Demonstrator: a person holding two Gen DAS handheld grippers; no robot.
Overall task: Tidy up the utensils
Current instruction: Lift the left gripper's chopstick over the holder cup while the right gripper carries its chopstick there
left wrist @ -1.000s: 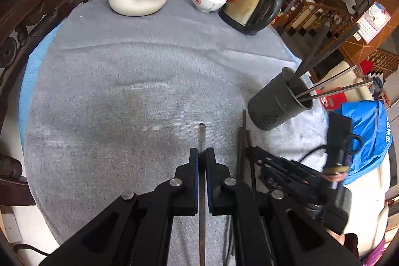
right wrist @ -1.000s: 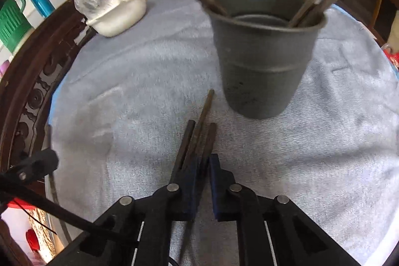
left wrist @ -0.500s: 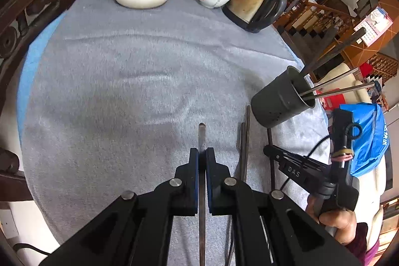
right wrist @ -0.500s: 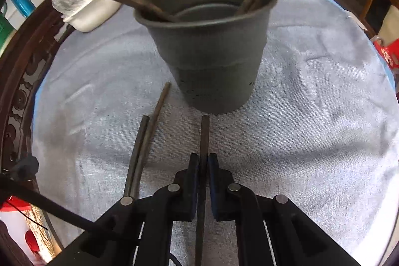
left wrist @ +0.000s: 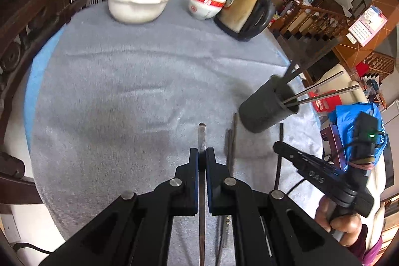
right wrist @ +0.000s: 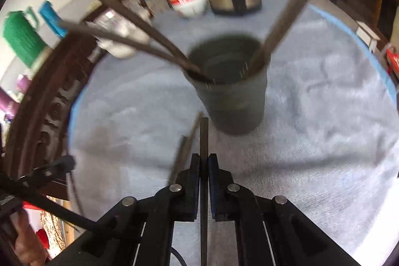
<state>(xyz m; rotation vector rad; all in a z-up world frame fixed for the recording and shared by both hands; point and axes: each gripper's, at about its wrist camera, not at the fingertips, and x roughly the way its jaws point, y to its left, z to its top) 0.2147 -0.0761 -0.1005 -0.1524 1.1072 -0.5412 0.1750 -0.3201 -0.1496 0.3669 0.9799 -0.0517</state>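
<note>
A dark grey utensil cup (left wrist: 268, 107) (right wrist: 233, 89) stands on the grey tablecloth with several chopsticks leaning out of it. My left gripper (left wrist: 202, 153) is shut on one chopstick (left wrist: 202, 138), held above the cloth left of the cup. My right gripper (right wrist: 204, 158) is shut on another chopstick (right wrist: 204, 136), lifted and pointing at the cup's base; it also shows in the left wrist view (left wrist: 280, 148). Two loose chopsticks (left wrist: 232, 138) (right wrist: 185, 148) lie on the cloth between the grippers.
A white bowl covered in plastic (left wrist: 137, 4), a red-and-white bowl (left wrist: 205, 4) and a gold kettle (left wrist: 245, 13) stand at the far edge. A carved wooden chair back (left wrist: 30, 14) borders the left. The table edge drops off right of the cup.
My right gripper took one chopstick from the loose group, shut on it, and lifted it back from the cup. My left gripper rose slightly, still holding its chopstick.
</note>
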